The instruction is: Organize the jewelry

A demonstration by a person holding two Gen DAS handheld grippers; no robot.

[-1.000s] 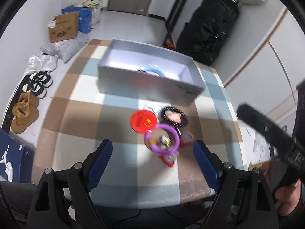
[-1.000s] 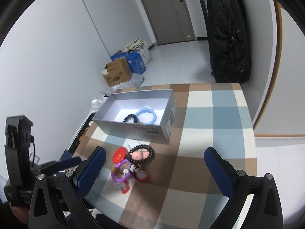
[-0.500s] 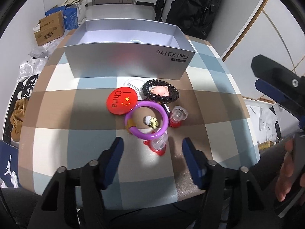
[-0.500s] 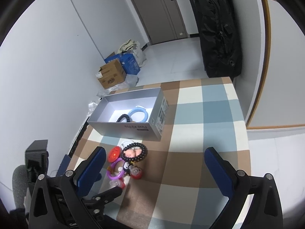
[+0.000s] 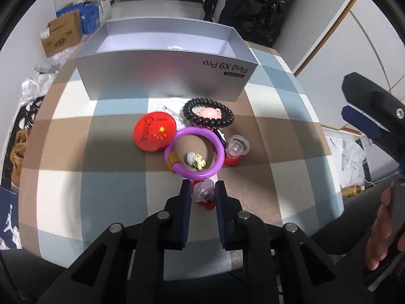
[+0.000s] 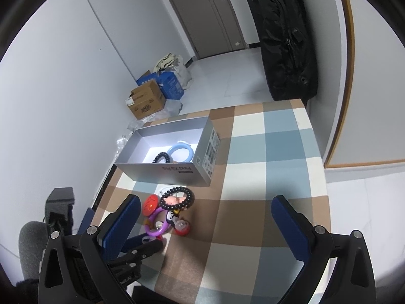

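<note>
A pile of trinkets lies on the checked table in front of a silver box [image 5: 164, 76]: a red round badge [image 5: 154, 134], a black bead bracelet [image 5: 208, 114], a purple bangle [image 5: 195, 155] and two clear-and-red ring toys. My left gripper [image 5: 202, 193] is shut on the nearer clear-and-red ring toy [image 5: 203, 193], which still rests on the table. My right gripper [image 6: 206, 217] is open and empty, held above the table's near side. The box [image 6: 172, 169] holds a blue bangle [image 6: 181, 152] and a black bracelet [image 6: 161, 157].
The second ring toy [image 5: 235, 149] stands right of the purple bangle. The table edge is close under my left gripper. A black suitcase [image 6: 286, 38] stands beyond the table's far right. Cardboard boxes [image 6: 146, 100] and shoes are on the floor at the left.
My left gripper moved down and forward to the pile and closed its jaws on the near ring toy. My right gripper drifted slightly and stayed open.
</note>
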